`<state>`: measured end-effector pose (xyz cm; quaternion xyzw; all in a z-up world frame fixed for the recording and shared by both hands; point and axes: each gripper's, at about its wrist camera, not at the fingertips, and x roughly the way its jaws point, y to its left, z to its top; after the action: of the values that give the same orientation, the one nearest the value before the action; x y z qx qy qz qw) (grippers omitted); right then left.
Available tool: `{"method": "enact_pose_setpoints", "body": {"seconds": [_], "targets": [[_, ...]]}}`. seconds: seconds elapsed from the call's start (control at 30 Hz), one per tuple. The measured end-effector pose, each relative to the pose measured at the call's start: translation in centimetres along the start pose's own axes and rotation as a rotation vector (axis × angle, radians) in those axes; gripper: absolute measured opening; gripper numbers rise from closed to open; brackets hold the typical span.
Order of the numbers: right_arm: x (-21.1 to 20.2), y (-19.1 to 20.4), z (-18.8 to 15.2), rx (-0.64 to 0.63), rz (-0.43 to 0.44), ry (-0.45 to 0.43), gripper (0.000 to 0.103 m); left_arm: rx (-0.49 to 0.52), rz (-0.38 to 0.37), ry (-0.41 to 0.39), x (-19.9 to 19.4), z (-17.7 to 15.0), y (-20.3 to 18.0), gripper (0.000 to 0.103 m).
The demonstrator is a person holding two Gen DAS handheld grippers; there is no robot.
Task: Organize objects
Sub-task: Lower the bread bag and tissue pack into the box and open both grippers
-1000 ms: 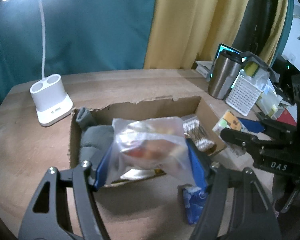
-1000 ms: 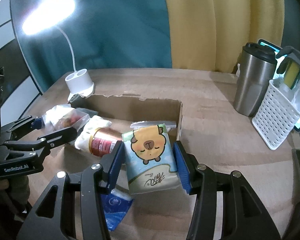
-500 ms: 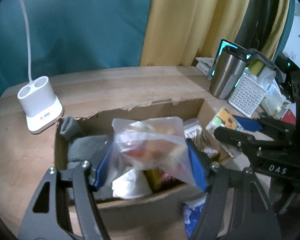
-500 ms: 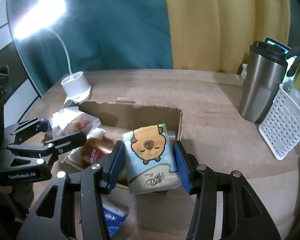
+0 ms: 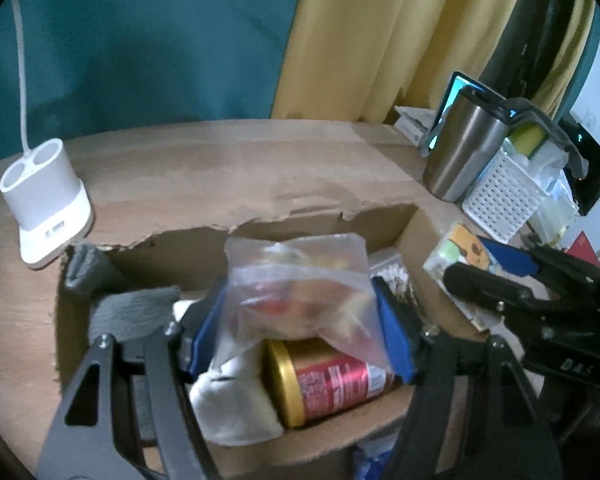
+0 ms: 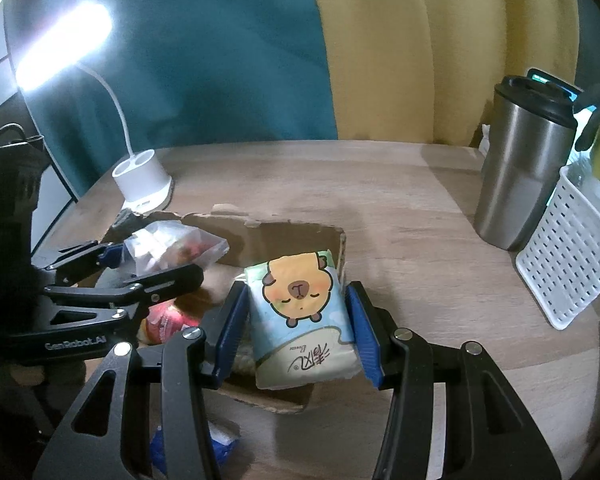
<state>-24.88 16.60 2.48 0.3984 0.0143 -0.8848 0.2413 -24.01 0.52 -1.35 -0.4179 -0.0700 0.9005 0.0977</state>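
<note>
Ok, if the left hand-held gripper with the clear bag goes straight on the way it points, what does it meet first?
Probably the torn far wall of the brown cardboard box. The left hand-held gripper holds the clear plastic snack bag over the box's contents, so the bag would touch first; depth is unclear.

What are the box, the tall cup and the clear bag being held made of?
Box: brown cardboard, matte, with a ragged torn rim. Tall cup: probably brushed steel, with a dull sheen and a black lid. Bag in the left tool: thin clear plastic, crinkled and glossy.
</note>
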Motion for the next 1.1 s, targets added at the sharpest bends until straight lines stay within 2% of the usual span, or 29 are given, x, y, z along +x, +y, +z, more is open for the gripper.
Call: {"method": "enact_pose_setpoints", "body": {"seconds": [0.2,0.3,0.4,0.6,0.63,1.1], "targets": [[0.0,-0.5,0.1,0.007,-0.01,-0.005,0.053,-0.002,-0.002,0.02,1.1,0.2,-0.2,0.07],[0.0,-0.7,0.0,0.009,-0.016,-0.006,0.053,-0.014,-0.019,0.03,1.2,0.4,0.0,0.073],[0.1,-0.8,-0.1,0.007,-0.015,-0.006,0.053,-0.022,-0.035,0.021,0.8,0.5,0.1,0.08],[0.3,-1.0,-0.2,0.01,-0.023,-0.007,0.053,-0.011,-0.038,-0.013,-0.9,0.5,0.5,0.081],[0.4,-1.1,-0.1,-0.013,0.017,-0.028,0.053,-0.012,-0.037,-0.016,-1.1,0.5,0.6,0.081],[2.4,-0.2,1.2,0.011,-0.013,0.004,0.053,-0.027,-0.006,-0.044,-3.0,-0.7,3.3,0.081]]}}
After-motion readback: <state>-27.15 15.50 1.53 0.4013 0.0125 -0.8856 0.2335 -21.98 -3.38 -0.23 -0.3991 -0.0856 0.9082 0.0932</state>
